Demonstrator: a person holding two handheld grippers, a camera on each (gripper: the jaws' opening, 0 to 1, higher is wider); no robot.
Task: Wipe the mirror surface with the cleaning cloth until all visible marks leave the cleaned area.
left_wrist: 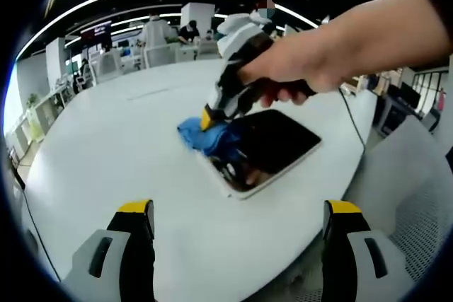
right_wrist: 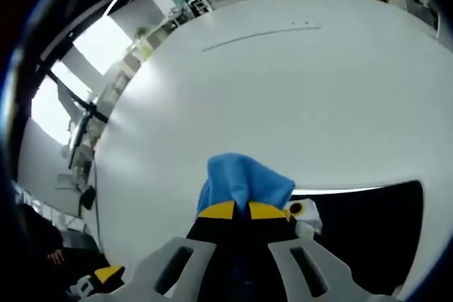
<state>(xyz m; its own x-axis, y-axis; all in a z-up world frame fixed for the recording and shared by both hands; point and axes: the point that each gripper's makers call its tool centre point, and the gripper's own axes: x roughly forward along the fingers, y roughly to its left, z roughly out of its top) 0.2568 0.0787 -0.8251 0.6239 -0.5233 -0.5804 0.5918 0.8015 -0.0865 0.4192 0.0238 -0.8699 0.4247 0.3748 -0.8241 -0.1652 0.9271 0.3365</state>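
The broad white round-edged table (left_wrist: 106, 146) takes up most of both views. Its top is bare across the wide stretch to the far side and to the left of the work, with only a faint thin line (right_wrist: 262, 33) across the distant surface in the right gripper view. The near rim curves past the lower right of the left gripper view, where a pale grey perforated chair seat (left_wrist: 417, 203) sits just beyond the edge. Office desks and chairs (left_wrist: 170, 51) stand well behind the table.

The rectangular dark-glass mirror with a thin white frame (left_wrist: 272, 150) lies flat on the table, near that right-hand rim, its corner closest to the camera pointing towards the table edge. In the right gripper view its dark surface (right_wrist: 375, 231) runs off to the lower right.

The crumpled blue cleaning cloth (left_wrist: 202, 136) rests at the mirror's far-left end, partly on the glass and partly on the table.

A person's hand (left_wrist: 311, 61) grasps the right gripper (left_wrist: 212, 114), which points down onto the cloth. In its own view the right gripper (right_wrist: 241, 211) has its yellow-tipped jaws drawn close together, pinching a fold of the cloth (right_wrist: 244, 178).

The left gripper (left_wrist: 237, 221) hovers over bare table short of the mirror, its jaws spread wide apart with nothing between them.
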